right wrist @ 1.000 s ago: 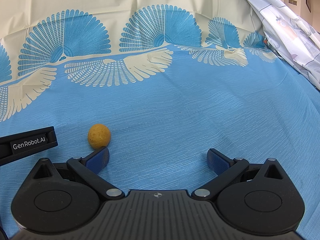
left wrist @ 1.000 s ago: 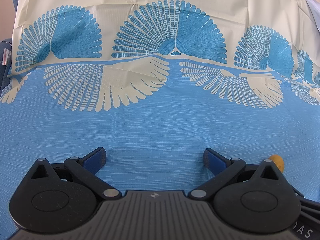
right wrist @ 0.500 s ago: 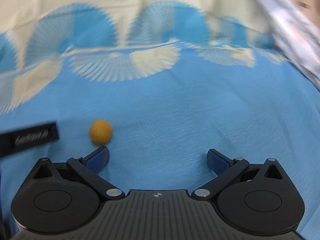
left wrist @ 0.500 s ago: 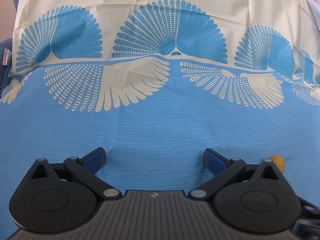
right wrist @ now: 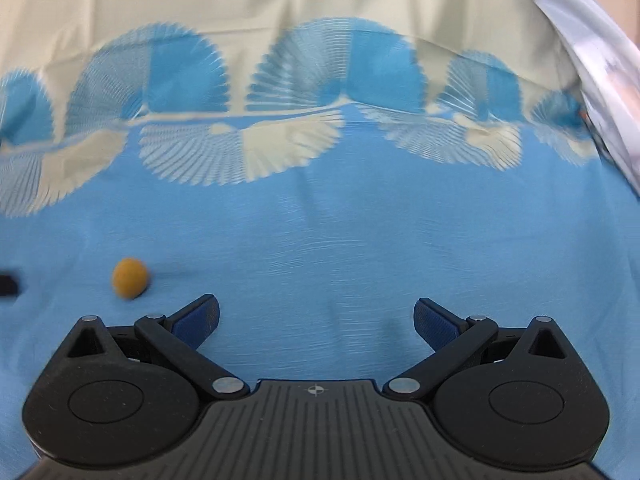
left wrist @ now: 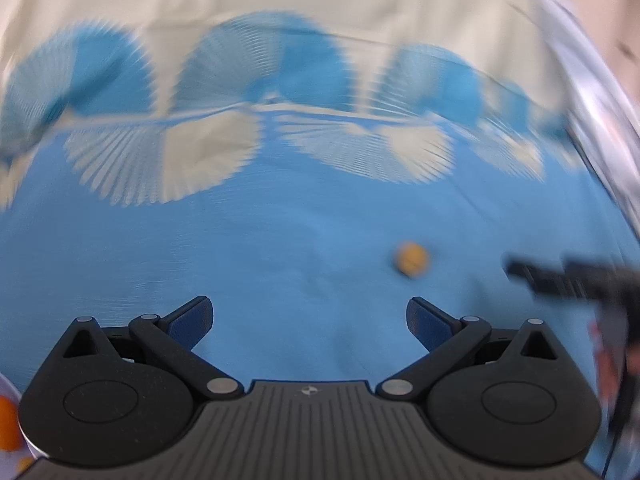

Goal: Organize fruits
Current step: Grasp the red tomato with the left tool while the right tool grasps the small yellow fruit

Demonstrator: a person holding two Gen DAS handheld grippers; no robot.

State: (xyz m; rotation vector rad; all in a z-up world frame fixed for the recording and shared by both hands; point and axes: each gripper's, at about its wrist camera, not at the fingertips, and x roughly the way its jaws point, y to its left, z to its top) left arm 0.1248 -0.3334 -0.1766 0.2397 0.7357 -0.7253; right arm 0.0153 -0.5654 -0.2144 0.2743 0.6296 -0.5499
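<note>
Swung to the right since a moment ago, on the left side: small round yellow-orange fruit (left wrist: 411, 259) now seen out ahead of the left gripper (left wrist: 308, 322), past its right fingertip, not tucked behind the black body as before. Blurry all over in the left wrist view. Left gripper spread wide, blue pads (left wrist: 191, 319) far apart, holding nothing.

Lying on the blue and cream cloth with fan shapes (left wrist: 280, 232), all by itself, touching neither tool. Dark smeared shape to the right of the fruit, likely the other tool's black arm (left wrist: 560, 280), too blurry to say more. Down in the low left corner, far from the fruit, a bit of something bright orange (left wrist: 7, 420) inside a pale rim, mostly cut off.

In the right wrist view, same fruit (right wrist: 130, 278) sitting to the left of the right gripper (right wrist: 316, 316), just beyond its left fingertip and apart from it. Right gripper also spread wide and bare between its blue pads (right wrist: 434, 322). Pale crinkly sheet (right wrist: 592, 48) far up and right of the fruit, at the cloth's edge
</note>
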